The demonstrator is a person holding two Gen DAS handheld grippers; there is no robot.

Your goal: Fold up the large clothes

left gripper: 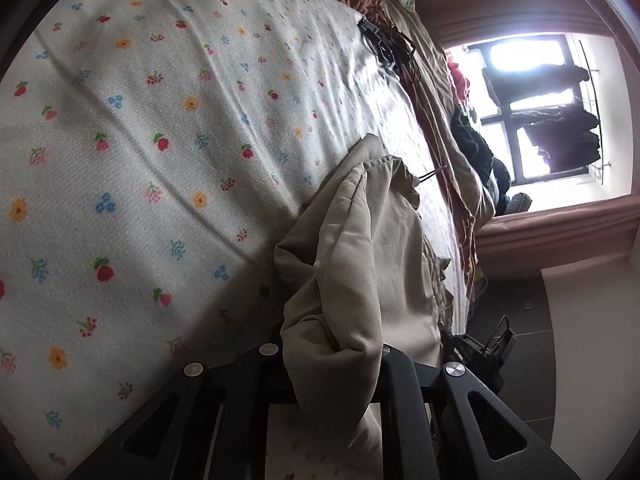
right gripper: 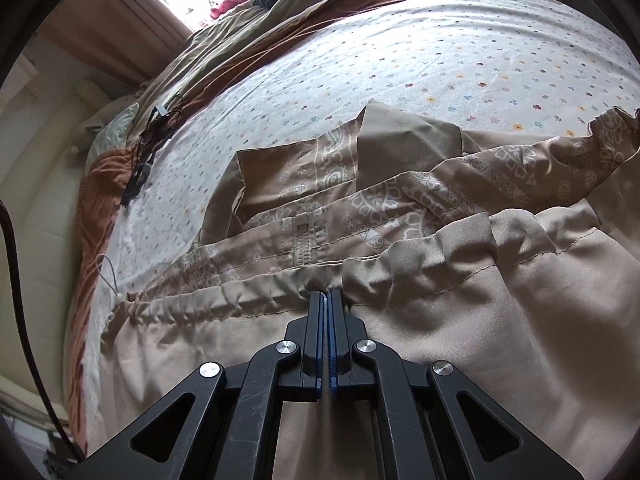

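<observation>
Where beige garment (right gripper: 460, 320) lies, flowered bedsheet (left gripper: 160, 120) (creased) meets window (left gripper: 532, 80).

One garment, two hand-held grippers, one bed.

One beige paisley-lined garment (right gripper: 400, 208) lies on one bed with a single flower-print sheet (right gripper: 400, 52). Two hand-held grippers show: the left hand-held gripper (left gripper: 340, 354) and the right hand-held gripper (right gripper: 327, 294). One brown-and-tan quilt (right gripper: 280, 12) lies along the far edge, with one tangle of black cables (right gripper: 152, 132) beside it. One window (left gripper: 532, 108) shows, with two dark garments hanging (left gripper: 560, 136) in it.
</observation>
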